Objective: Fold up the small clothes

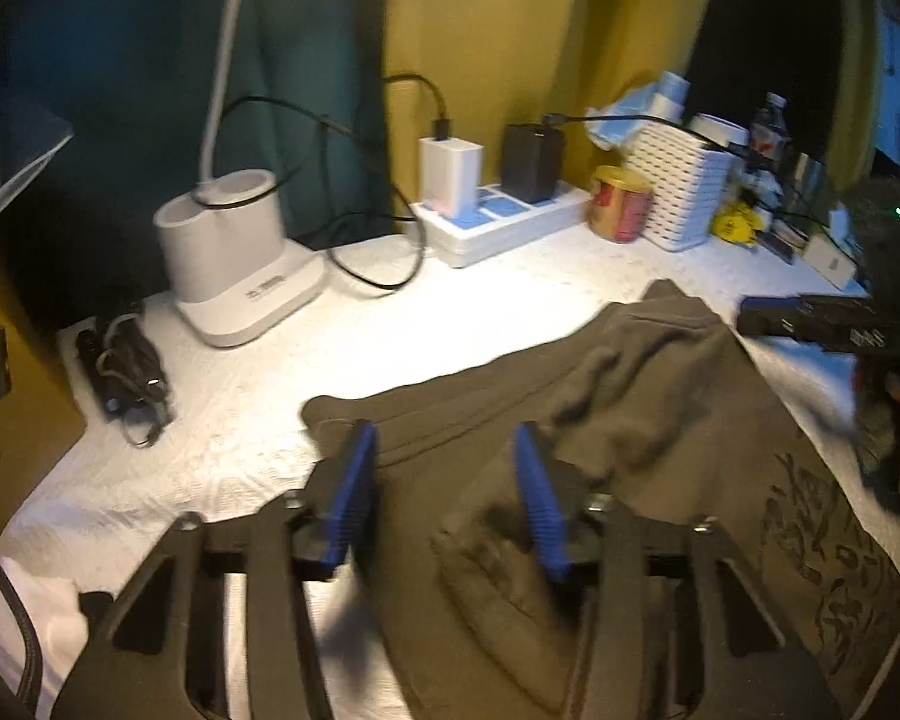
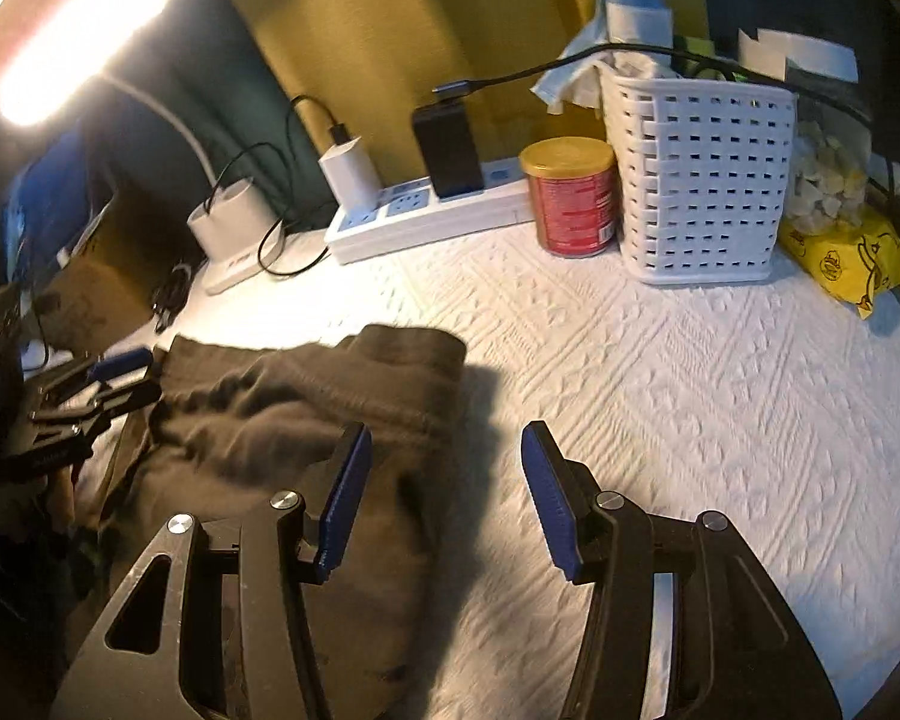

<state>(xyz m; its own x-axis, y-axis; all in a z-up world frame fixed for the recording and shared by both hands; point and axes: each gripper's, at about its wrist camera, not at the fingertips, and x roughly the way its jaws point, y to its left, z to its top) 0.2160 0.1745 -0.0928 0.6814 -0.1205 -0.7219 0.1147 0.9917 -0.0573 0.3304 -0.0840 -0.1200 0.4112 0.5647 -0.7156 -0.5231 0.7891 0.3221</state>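
I see the dark olive garment [image 1: 660, 396] lying crumpled on the white textured desk [image 1: 240, 438], filling the lower right of the left wrist view. My left claw [image 1: 444, 498] is released, with its blue pads above the cloth and nothing gripped. My right claw [image 2: 447, 498] is also released, standing over the garment's right edge and bare desk.

Home desk: power strip [image 2: 426, 213], lamp [image 2: 72, 42].
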